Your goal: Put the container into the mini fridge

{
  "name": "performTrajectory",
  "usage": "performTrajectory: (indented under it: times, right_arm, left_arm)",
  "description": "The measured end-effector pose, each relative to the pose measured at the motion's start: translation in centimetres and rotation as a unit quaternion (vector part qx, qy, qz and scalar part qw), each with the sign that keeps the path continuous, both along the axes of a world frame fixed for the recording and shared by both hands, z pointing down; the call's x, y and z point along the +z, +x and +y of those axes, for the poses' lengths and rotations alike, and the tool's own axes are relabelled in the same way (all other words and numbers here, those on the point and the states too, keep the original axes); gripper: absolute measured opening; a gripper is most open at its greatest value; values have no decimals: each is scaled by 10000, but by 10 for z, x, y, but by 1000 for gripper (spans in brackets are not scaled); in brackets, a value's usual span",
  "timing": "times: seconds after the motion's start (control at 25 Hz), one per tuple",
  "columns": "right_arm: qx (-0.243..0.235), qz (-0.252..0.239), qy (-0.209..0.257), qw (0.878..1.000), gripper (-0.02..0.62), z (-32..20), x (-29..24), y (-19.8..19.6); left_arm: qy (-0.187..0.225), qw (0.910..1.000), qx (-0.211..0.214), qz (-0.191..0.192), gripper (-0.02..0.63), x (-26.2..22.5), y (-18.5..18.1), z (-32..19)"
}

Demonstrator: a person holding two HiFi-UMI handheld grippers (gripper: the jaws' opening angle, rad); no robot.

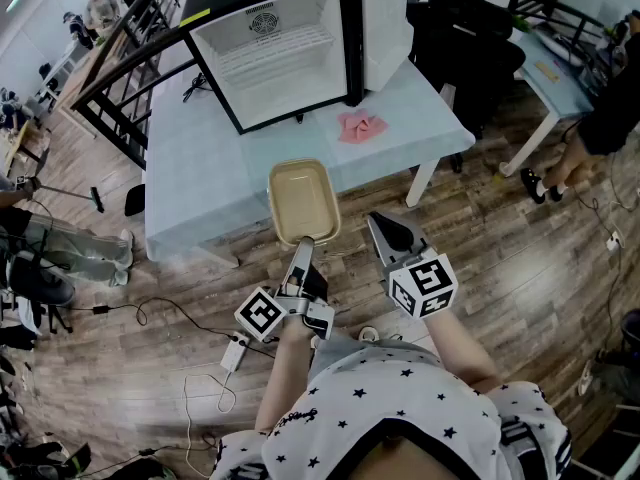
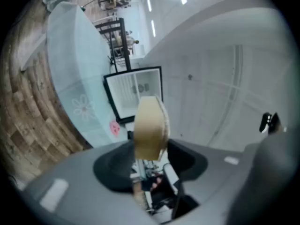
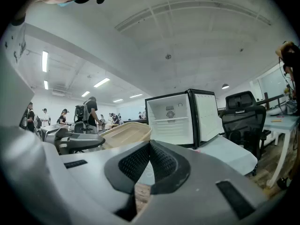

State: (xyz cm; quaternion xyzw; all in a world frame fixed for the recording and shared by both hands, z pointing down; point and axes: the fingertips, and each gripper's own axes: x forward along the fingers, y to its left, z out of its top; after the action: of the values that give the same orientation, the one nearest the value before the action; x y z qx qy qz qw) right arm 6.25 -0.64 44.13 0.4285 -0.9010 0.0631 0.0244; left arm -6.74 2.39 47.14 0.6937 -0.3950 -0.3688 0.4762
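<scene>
Container: one beige, shallow rectangular plastic container (image 1: 303,201), empty, open side up. It is held in the air over the near edge of the table, well short of the fridge.
Left gripper: one grey two-jaw left gripper (image 1: 304,241) with its jaws clamped on the near short rim of the container. In the left gripper view the container stands edge-on between the two black pads.
Right gripper: one grey right gripper (image 1: 384,229) just right of the container and apart from it. Its jaws are pressed together with nothing between them, as the right gripper view shows.
Marker cubes: two, one black-and-white cube per gripper, left (image 1: 262,313) and right (image 1: 423,285).
Mini fridge: one black mini fridge with a white inside (image 1: 275,48) standing at the far side of the table.
Fridge door: one white-lined door (image 1: 385,28), swung wide open to the right.
Fridge shelf: one white wire shelf (image 1: 268,60) across the inside, with nothing on it.
Table: one table under a pale blue cloth (image 1: 200,168) carrying the fridge.
Pink cloth: one small crumpled pink cloth (image 1: 362,126) on the table, in front of the open door.
Chair: one black office chair (image 1: 465,48) behind the table, to the right of the fridge.
Floor: brown wood planks (image 1: 520,268) with white cables lying near the person's feet.
</scene>
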Motion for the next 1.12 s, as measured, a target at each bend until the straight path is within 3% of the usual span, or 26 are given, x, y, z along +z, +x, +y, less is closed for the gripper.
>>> performTrajectory:
  times: [0.36,1.12]
  right_arm:
    - [-25,54,-10,10000,20,29,-1,10]
    - [-364,52,-132,9992,21,44,4,8]
  left_arm:
    - [74,9999,-23,146,216,-12,12,23]
    - [132,9996,-158,215,216,-18,12,25]
